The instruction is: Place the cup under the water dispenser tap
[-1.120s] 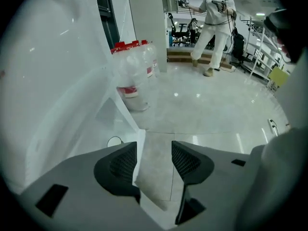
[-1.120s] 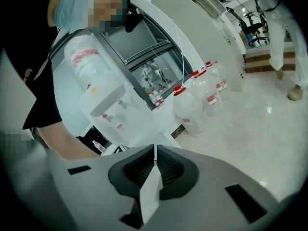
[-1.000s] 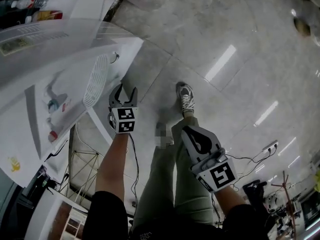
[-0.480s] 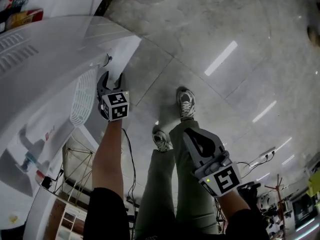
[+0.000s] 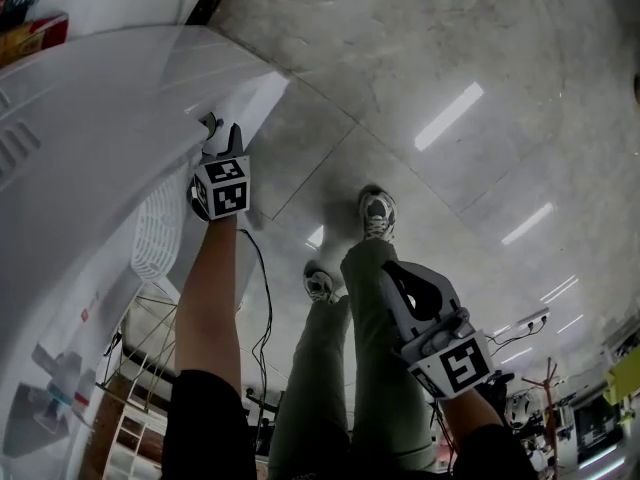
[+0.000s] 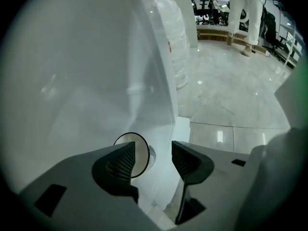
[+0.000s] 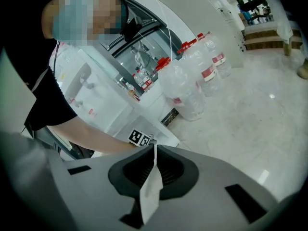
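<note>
The water dispenser's white body [image 5: 90, 148] fills the left of the head view. My left gripper [image 5: 220, 133] reaches up to its near corner. In the left gripper view that gripper [image 6: 154, 153] is open, with the dispenser's white edge [image 6: 166, 105] running between the jaws. A round, dark-rimmed disc [image 6: 139, 153] shows just behind the left finger. My right gripper [image 5: 398, 273] hangs low beside the person's leg. Its jaws [image 7: 154, 150] are shut on a thin white paper piece [image 7: 150, 191], seen edge-on; I cannot tell whether it is a flattened cup. No tap shows in the head view.
Large water bottles [image 7: 192, 85] stand on the floor by a white unit with a recess [image 7: 84, 88]. The person's shoes [image 5: 377, 211] and a cable [image 5: 262, 298] lie below the grippers. A vent grille [image 5: 160, 228] is on the dispenser's side. Someone in white trousers [image 6: 245, 13] stands far off.
My left gripper has moved up and forward to the dispenser's corner. The right gripper has stayed low by the leg, still shut. The head view has shifted.
</note>
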